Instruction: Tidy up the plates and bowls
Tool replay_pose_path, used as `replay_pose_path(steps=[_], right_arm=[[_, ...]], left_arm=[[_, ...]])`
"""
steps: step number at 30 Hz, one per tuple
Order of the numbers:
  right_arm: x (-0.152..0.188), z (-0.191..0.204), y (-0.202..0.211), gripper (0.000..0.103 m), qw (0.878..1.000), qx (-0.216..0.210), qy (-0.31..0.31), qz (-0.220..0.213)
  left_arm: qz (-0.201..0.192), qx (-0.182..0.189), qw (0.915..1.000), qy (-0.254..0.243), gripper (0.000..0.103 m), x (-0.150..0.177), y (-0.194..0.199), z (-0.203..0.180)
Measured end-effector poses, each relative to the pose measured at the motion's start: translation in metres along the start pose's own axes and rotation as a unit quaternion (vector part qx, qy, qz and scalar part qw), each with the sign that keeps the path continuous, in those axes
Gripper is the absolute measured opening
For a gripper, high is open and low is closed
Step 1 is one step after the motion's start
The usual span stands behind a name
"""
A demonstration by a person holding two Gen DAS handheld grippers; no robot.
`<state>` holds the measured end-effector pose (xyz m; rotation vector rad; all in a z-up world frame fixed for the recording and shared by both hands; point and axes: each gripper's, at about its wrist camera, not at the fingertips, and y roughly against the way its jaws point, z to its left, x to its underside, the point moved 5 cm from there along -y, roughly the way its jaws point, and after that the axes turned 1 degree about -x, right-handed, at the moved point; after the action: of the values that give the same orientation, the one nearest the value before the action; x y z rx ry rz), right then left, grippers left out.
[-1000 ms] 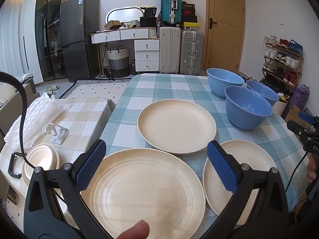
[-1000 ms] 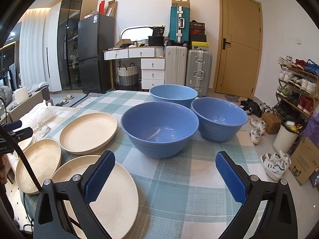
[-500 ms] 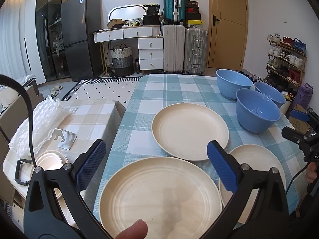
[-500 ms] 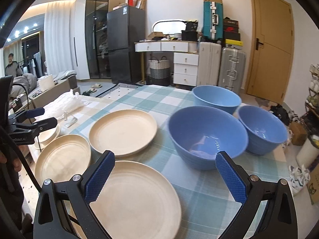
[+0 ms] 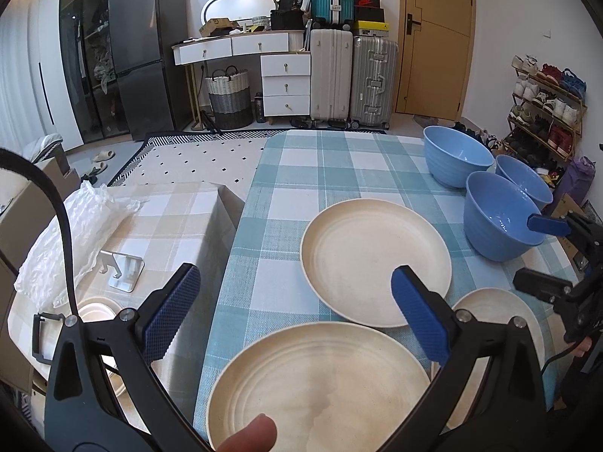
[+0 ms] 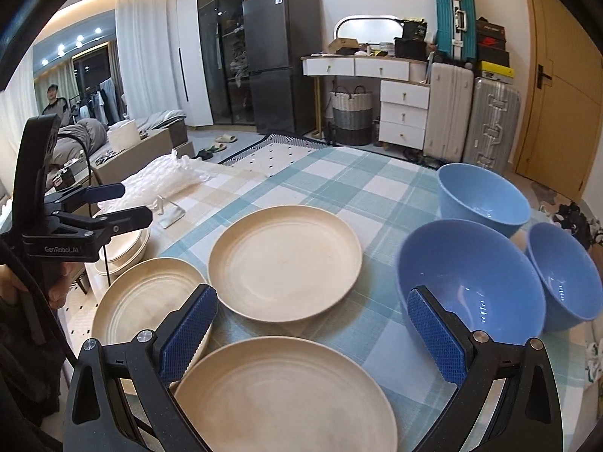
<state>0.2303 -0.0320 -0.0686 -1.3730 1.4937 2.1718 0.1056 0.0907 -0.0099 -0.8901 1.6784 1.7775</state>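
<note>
Nearest, the left tool [image 5: 292, 307] hangs with its fingers wide apart and nothing between them, over a cream plate [image 5: 320, 384] at the surface's near edge; the right tool [image 6: 311, 329] is likewise spread and empty above a second cream plate [image 6: 286, 395]; beyond these a third cream plate [image 5: 375, 260] lies flat on the checked teal cloth of the surface [image 5: 339, 165], just clear of the other two; farther right, three blue bowls [image 6: 471, 286] stand upright, close together, near the surface's right edge; to the left, a lower beige-checked surface [image 5: 169, 218] carries bubble wrap [image 5: 71, 237].
</note>
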Motion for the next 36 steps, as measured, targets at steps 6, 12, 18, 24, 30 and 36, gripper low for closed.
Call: replay_pose_path(steps=[6, 12, 18, 24, 30, 36], right_arm=[[-0.005, 0.006, -0.024, 0.103, 0.999, -0.017, -0.003, 0.029], [-0.011, 0.012, -0.039, 0.103, 0.999, -0.028, -0.003, 0.047], [-0.012, 0.014, -0.056, 0.103, 0.997, -0.030, -0.008, 0.066], [-0.009, 0.010, -0.069, 0.103, 0.995, -0.032, -0.017, 0.089], [-0.002, 0.006, -0.082, 0.103, 0.992, -0.040, -0.024, 0.116], [-0.001, 0.001, -0.096, 0.103, 0.990, -0.033, -0.025, 0.136]], left_arm=[[0.013, 0.007, 0.9999, 0.004, 0.101, -0.012, -0.021, 0.004], [0.029, 0.012, 0.9995, 0.002, 0.101, -0.017, -0.045, 0.006], [0.041, 0.019, 0.9990, 0.000, 0.101, -0.018, -0.067, 0.008], [0.055, 0.023, 0.9982, -0.002, 0.101, -0.019, -0.090, 0.007], [0.074, 0.033, 0.9967, -0.007, 0.101, -0.019, -0.112, 0.002], [0.094, 0.045, 0.9945, -0.010, 0.101, -0.016, -0.135, -0.002]])
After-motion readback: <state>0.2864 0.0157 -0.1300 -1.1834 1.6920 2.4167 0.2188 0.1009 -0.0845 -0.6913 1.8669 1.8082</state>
